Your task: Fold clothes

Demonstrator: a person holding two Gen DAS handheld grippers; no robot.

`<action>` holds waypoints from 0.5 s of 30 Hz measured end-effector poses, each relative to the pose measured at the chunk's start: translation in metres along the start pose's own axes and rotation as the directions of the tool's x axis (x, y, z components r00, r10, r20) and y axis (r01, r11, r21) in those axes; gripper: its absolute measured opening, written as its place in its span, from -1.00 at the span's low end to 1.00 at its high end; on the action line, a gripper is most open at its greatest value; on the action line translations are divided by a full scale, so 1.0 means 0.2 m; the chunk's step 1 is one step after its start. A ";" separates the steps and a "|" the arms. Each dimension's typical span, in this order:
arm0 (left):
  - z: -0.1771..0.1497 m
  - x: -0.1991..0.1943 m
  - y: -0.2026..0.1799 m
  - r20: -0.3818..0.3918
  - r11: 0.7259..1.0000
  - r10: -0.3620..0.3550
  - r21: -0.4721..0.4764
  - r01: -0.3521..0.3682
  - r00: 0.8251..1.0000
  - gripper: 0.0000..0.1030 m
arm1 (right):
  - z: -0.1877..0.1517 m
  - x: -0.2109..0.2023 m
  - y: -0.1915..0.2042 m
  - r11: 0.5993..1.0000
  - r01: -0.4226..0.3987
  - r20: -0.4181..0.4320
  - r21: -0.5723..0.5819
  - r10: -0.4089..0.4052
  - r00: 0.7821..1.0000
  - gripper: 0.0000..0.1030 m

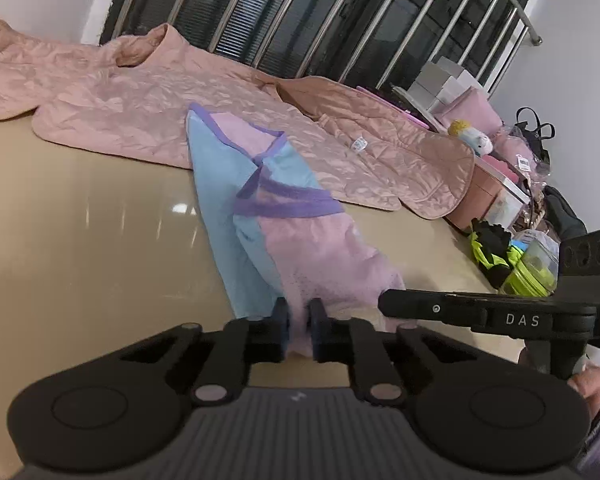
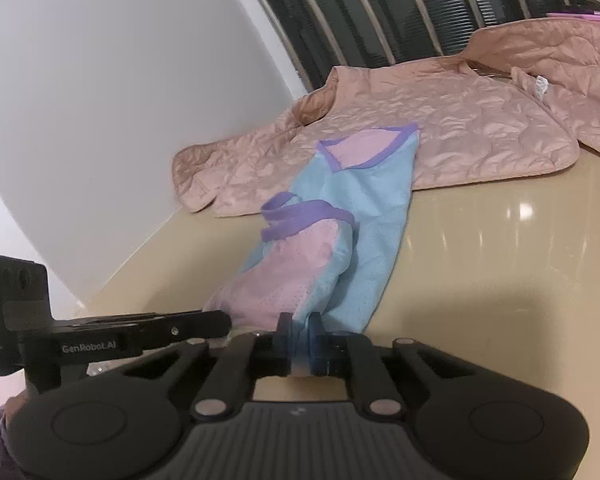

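At the near edge of the glossy beige tabletop, the left gripper is clenched on the pink lower hem of a small mesh garment in pale blue and pink with purple binding; cloth fills the narrow gap between its black fingers. At three o'clock from it, the side of the right gripper enters the left wrist view, with part of a hand at four o'clock. In the right wrist view, the right gripper is likewise clenched, its pads pinching the pale blue corner of the same garment; the left gripper lies at nine o'clock. The two tools thus hold the hem side by side, close together.

From the hem the garment runs toward twelve o'clock across the tabletop, rumpled, with one purple-bound opening raised midway and another lying flat at the far end. Its far end overlaps a quilted salmon-pink jacket spread open beyond it, a white label showing on its lining.

At two o'clock in the left wrist view, past the table corner, stand stacked white boxes, a small plush toy, a black bag and a lime-green container. Farthest, at twelve o'clock, a dark window behind metal bars is set in a white wall.
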State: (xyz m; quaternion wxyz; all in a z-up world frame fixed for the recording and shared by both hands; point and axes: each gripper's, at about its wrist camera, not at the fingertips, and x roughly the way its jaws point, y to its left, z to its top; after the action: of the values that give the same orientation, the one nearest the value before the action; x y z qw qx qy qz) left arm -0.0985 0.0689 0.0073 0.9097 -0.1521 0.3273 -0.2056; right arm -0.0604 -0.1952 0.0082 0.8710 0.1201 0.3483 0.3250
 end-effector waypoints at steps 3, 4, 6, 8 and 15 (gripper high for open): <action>-0.04 -0.11 -0.04 -0.033 1.000 0.008 -0.006 -0.008 0.999 -0.91 | -0.06 -0.10 0.05 1.000 -0.026 -0.011 -0.005 0.025 1.000 -0.87; -0.06 -0.15 -0.06 -0.035 1.000 0.011 0.015 -0.010 0.999 -0.91 | -0.08 -0.13 0.07 0.999 -0.040 -0.019 -0.006 0.039 0.999 -0.87; -0.08 -0.22 -0.08 -0.032 0.998 0.031 0.050 -0.029 0.999 -0.91 | -0.14 -0.20 0.12 0.998 -0.055 -0.036 -0.023 0.055 0.998 -0.85; -0.10 -0.27 -0.07 -0.016 0.996 0.049 0.074 -0.048 0.999 -0.80 | -0.17 -0.27 0.15 0.997 -0.050 -0.040 -0.057 0.048 0.998 -0.61; -0.16 -0.35 -0.18 0.058 0.914 -0.129 0.394 0.096 0.990 0.56 | -0.22 -0.40 0.31 0.837 -0.016 0.096 -0.548 0.082 0.992 -0.04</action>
State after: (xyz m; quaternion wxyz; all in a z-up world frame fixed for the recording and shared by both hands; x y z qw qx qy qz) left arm -0.1773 0.0667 0.0358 0.9212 0.0051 0.2325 -0.3121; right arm -0.1646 -0.2015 0.0452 0.8791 -0.1054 0.1873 0.4254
